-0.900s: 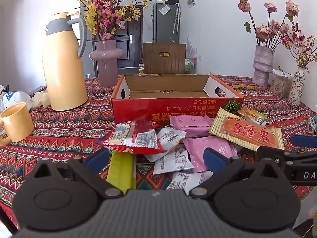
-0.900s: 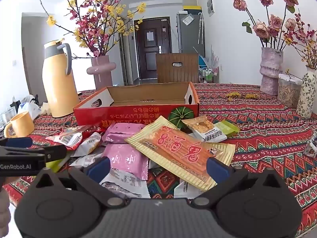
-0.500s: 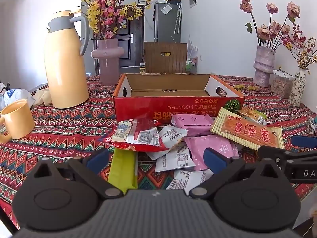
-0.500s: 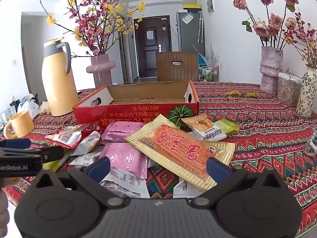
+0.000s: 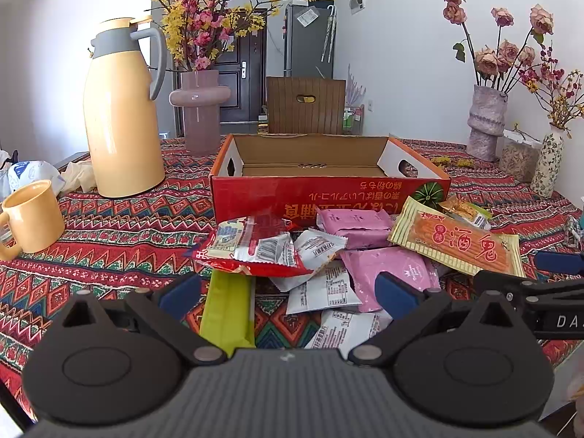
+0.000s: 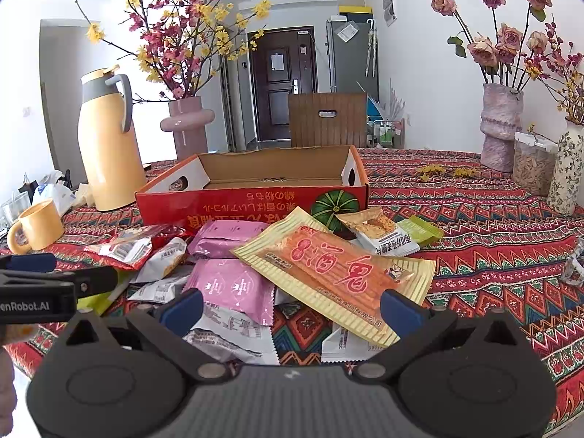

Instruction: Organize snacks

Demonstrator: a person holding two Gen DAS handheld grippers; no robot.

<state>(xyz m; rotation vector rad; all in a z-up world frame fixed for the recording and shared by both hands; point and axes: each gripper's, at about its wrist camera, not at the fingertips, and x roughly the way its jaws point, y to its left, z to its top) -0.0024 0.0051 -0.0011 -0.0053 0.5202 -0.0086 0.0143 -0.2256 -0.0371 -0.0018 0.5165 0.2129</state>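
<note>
Right now your left tongs (image 5: pixel 286 294) and right tongs (image 6: pixel 290 306) gape fully wide, gripping nothing, poised over the snack packets (image 6: pixel 233 284) heaped just before the red box (image 6: pixel 255 202).

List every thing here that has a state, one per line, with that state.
Red cardboard box: open on top, nothing visible inside.
Yellow thermos jug with grey handle: upright, lid shut.
Yellow ceramic mug: upright.
Large yellow-and-orange snack packet: sealed, lying atop the pile.
Pink snack packets: sealed, lying flat.
Left gripper: open, holding nothing.
Right gripper: open, holding nothing.
</note>
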